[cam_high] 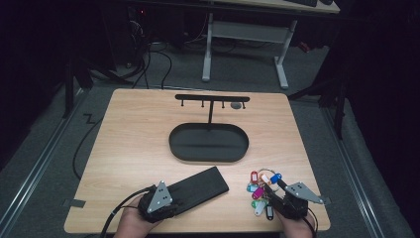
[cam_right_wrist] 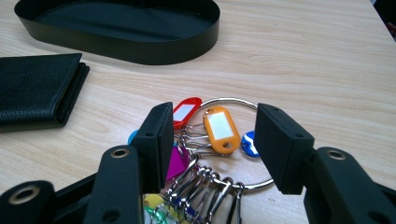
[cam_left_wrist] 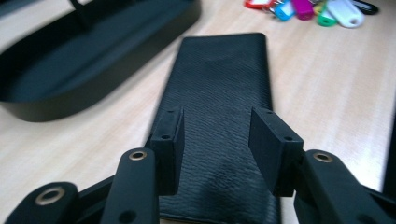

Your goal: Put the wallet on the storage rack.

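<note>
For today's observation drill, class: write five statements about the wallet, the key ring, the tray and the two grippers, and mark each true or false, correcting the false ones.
1. The black wallet lies inside the oval tray. False: it lies on the table, nearer the person than the tray.
2. The right gripper is open above the key ring. True.
3. The left gripper is shut. False: its jaws stand apart over the wallet.
4. The key ring carries coloured tags. True.
5. The key ring hangs on the hook rack. False: it lies on the table.
</note>
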Available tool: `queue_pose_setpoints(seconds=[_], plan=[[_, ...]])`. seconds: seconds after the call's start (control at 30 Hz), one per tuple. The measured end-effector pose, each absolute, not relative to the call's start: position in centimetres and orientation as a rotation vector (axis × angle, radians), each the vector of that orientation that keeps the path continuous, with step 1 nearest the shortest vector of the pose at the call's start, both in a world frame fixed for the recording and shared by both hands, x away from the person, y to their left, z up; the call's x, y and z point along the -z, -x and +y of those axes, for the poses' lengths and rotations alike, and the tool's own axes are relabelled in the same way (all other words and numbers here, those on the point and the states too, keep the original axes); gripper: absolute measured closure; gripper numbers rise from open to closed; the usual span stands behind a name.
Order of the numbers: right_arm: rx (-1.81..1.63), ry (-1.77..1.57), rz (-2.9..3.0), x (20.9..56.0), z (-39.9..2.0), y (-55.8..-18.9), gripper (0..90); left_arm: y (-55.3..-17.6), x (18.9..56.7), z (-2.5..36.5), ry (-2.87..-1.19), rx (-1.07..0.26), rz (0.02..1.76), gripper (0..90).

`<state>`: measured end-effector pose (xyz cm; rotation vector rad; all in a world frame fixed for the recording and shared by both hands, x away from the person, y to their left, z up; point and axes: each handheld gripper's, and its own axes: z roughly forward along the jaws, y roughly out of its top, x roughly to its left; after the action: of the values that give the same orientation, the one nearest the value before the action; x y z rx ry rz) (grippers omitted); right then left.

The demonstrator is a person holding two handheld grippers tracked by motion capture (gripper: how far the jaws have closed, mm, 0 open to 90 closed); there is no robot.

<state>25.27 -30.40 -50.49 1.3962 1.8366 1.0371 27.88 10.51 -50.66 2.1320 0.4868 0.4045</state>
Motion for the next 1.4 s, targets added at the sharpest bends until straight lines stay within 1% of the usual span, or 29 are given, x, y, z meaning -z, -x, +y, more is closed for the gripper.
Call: queue_pose_setpoints(seconds=[0.13,0.23,0.33,0.37,0.47,0.57,0.7,0.8,0.87,0.93,1.0,1.07,1.23,1.4], plan=[[-1.029,-1.408,1.847,50.7,-30.5,-25.4,47.9,-27.2,51.2,10.2,-2.172,-0.401,0.472,52.7],[-1.032,-1.404,1.855,50.7,-30.3,-25.5,47.8,-26.8,51.2,9.8,-2.169,-0.390,0.463,51.0],[-1.029,-1.391,1.868,50.7,-30.1,-25.5,47.8,-26.5,51.4,9.0,-2.195,-0.399,0.444,46.0],[-1.028,-1.389,1.870,50.8,-30.1,-25.6,47.8,-26.5,51.6,8.7,-2.220,-0.413,0.436,44.6],[-1.032,-1.412,1.863,50.8,-30.1,-25.7,47.6,-26.3,52.6,7.9,-2.297,-0.544,0.403,42.4],[-1.035,-1.400,1.866,50.7,-30.1,-25.6,47.5,-25.9,52.9,7.4,-2.314,-0.643,0.362,41.8],[-1.052,-1.407,1.863,50.7,-30.2,-25.6,47.5,-26.0,53.2,7.6,-2.287,-0.649,0.356,45.8],[-1.056,-1.408,1.865,50.7,-30.1,-25.6,47.6,-25.7,53.3,7.6,-2.287,-0.673,0.318,54.1],[-1.055,-1.408,1.870,50.7,-30.1,-25.7,47.6,-25.6,53.2,7.6,-2.282,-0.678,0.311,61.8],[-1.057,-1.409,1.863,50.6,-30.1,-25.6,47.6,-25.5,53.1,7.7,-2.279,-0.670,0.316,65.3],[-1.066,-1.412,1.863,50.5,-30.2,-25.5,47.6,-25.3,52.9,7.7,-2.283,-0.691,0.314,72.1],[-1.081,-1.418,1.856,50.5,-30.2,-25.5,47.6,-25.3,52.8,7.9,-2.277,-0.690,0.323,75.6],[-1.092,-1.419,1.850,50.4,-30.3,-25.5,47.8,-25.4,52.3,8.5,-2.233,-0.666,0.354,80.4],[-1.107,-1.428,1.853,50.3,-30.6,-25.4,48.1,-25.7,51.1,9.8,-2.144,-0.625,0.409,82.0]])
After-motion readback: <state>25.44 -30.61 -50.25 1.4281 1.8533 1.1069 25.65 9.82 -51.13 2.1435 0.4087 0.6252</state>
